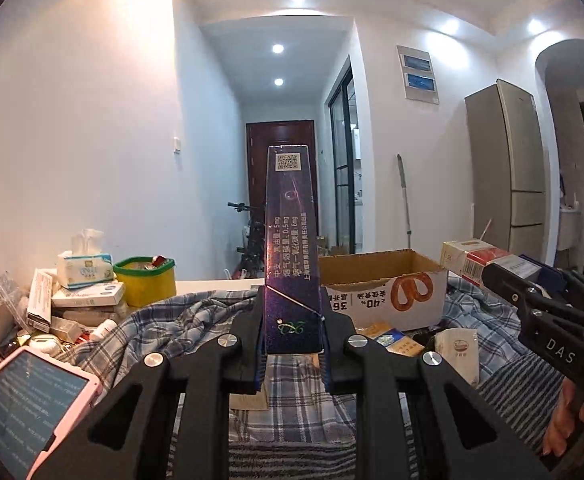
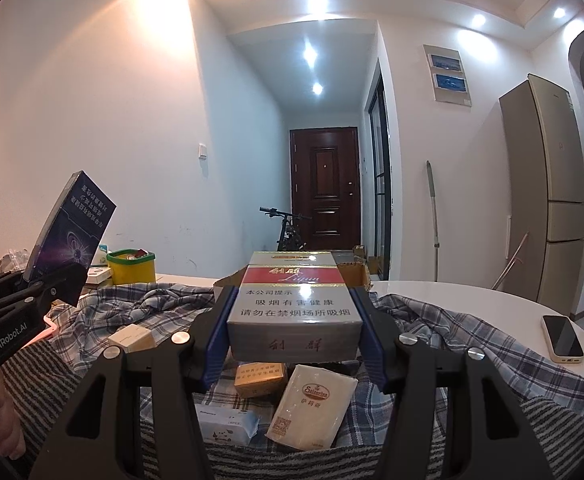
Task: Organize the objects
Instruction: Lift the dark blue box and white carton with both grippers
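Note:
My left gripper (image 1: 292, 312) is shut on a long dark purple cigarette carton (image 1: 290, 240), which stands on edge and points ahead over the table. From the right wrist view the same carton (image 2: 72, 224) tilts up at the far left in that gripper (image 2: 48, 284). My right gripper (image 2: 294, 320) is shut on a silver and red cigarette carton (image 2: 294, 304), held flat. In the left wrist view that gripper (image 1: 532, 292) and its carton (image 1: 468, 260) show at the right. An open cardboard box (image 1: 384, 280) stands behind both, on a plaid cloth (image 1: 180, 320).
Small packs (image 2: 312, 404) lie on the cloth below the right gripper. A yellow tub with a green rim (image 1: 144, 280), a tissue pack (image 1: 84, 268) and piled boxes stand at the left. A pink tablet (image 1: 24, 408) lies near left. A phone (image 2: 562, 338) rests on the white table (image 2: 472, 300).

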`<state>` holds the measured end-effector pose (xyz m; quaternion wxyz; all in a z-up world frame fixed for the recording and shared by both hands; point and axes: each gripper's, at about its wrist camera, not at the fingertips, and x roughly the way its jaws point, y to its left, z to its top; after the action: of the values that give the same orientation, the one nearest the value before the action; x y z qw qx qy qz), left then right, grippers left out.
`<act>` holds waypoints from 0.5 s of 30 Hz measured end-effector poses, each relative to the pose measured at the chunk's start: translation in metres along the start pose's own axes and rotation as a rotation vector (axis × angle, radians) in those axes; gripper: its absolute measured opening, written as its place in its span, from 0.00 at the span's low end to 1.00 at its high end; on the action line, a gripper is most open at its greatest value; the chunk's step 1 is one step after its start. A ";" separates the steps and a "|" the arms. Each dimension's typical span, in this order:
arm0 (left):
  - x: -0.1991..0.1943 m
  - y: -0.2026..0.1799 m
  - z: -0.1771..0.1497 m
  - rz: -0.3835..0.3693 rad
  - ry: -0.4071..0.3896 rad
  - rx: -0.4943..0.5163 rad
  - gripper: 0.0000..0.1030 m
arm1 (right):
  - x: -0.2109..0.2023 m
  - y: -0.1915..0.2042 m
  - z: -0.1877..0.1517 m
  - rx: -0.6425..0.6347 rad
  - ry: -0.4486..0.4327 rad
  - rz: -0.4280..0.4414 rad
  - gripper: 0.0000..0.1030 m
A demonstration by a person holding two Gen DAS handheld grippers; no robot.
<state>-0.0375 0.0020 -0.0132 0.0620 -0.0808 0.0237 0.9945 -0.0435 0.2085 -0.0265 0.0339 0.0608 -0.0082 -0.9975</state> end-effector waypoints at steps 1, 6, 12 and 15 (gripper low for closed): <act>-0.001 0.000 0.000 -0.001 -0.002 -0.001 0.21 | 0.000 0.000 0.000 0.001 0.000 0.000 0.53; -0.001 0.003 -0.001 -0.009 0.001 -0.019 0.21 | 0.002 -0.002 0.002 0.004 0.007 0.000 0.53; -0.004 -0.002 -0.001 -0.012 -0.010 -0.002 0.21 | 0.003 -0.004 0.003 0.002 0.000 0.001 0.53; -0.004 -0.004 -0.001 -0.011 -0.015 0.007 0.21 | 0.003 -0.005 0.002 0.002 -0.004 0.000 0.53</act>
<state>-0.0329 0.0051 -0.0135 0.0678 -0.0732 0.0265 0.9947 -0.0468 0.2135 -0.0246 0.0339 0.0589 -0.0094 -0.9976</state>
